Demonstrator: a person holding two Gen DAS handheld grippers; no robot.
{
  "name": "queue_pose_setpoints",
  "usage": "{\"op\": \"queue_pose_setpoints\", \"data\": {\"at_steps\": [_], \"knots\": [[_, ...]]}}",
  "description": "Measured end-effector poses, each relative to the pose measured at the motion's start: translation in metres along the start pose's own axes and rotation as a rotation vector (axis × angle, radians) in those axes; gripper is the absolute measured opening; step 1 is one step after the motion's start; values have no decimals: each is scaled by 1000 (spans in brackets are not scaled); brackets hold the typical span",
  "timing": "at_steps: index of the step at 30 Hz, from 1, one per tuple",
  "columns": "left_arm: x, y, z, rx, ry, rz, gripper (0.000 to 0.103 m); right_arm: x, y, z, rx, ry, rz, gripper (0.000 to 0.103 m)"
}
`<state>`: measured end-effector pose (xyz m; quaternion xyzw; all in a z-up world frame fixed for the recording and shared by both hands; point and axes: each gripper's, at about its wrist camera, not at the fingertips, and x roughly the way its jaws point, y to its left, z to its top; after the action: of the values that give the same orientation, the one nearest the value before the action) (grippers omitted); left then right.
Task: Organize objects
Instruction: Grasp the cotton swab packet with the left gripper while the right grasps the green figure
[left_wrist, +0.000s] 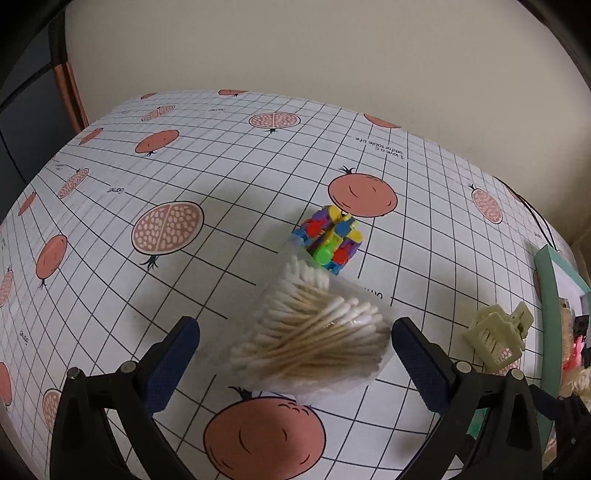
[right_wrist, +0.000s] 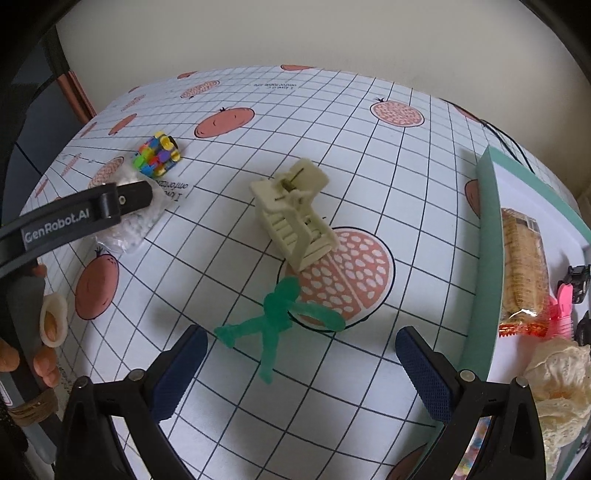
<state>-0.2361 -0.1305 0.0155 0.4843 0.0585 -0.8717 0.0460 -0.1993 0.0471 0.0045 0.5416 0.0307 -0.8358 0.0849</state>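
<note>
A: On the table, left side: left gripper (left_wrist: 293, 341) has its jaws spread wide around the bag of cotton swabs (left_wrist: 312, 332), not pinching yet as far as I can tell. The bag sits between the pads on the pomegranate tablecloth (left_wrist: 147, 162).

B: Risk?

A: Slippery clear bag, loose sticks inside. If the pads close only on film, I'd guess it sags or slides out. Also the colourful block toy (left_wrist: 330, 236) sits just beyond the bag, near touching it, so a forward push could knock it.

B: Right side?

A: Right gripper (right_wrist: 301, 356) is also wide open and holds nothing, hovering over the green stretchy figure (right_wrist: 279, 315). The cream hair claw (right_wrist: 295, 218) is just past it. A sloppy close could snag the figure's limb and drag it into the claw.

B: Room to move?

A: Plenty of bare cloth at far centre and left. Tight on the right: the teal tray (right_wrist: 484, 236) wall stands close to the right pad, with a cracker packet (right_wrist: 522, 266) and other bits already inside. Table edge curves away at left; a hand (right_wrist: 40, 332) is holding the left tool there.
</note>
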Motion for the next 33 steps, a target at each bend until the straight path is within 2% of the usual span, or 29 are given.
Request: {"op": "queue_pose_setpoints", "data": {"at_steps": [8, 15, 17, 19, 23, 28, 33], "knots": [[-1, -6, -2, 24, -7, -4, 103, 0, 4, 2, -11, 2, -3, 102], [-2, -6, -2, 25, -1, -11, 96, -1, 4, 1, -25, -6, -20, 94], [-2, -5, -3, 22, 1, -13, 95, -1, 4, 1, -29, -6, -29, 91], [-1, -4, -3, 20, 5, -20, 81, -2, 5, 1, -37, -6, -37, 86], [-2, -4, -4, 14, 3, -24, 79, -3, 8, 1, -53, -4, -29, 80], [-3, -5, -5, 12, 3, -24, 73, -5, 10, 0, -66, -8, -23, 63], [-5, -6, -7, 14, 4, -24, 72, -6, 5, -1, -61, -14, -23, 51]]}}
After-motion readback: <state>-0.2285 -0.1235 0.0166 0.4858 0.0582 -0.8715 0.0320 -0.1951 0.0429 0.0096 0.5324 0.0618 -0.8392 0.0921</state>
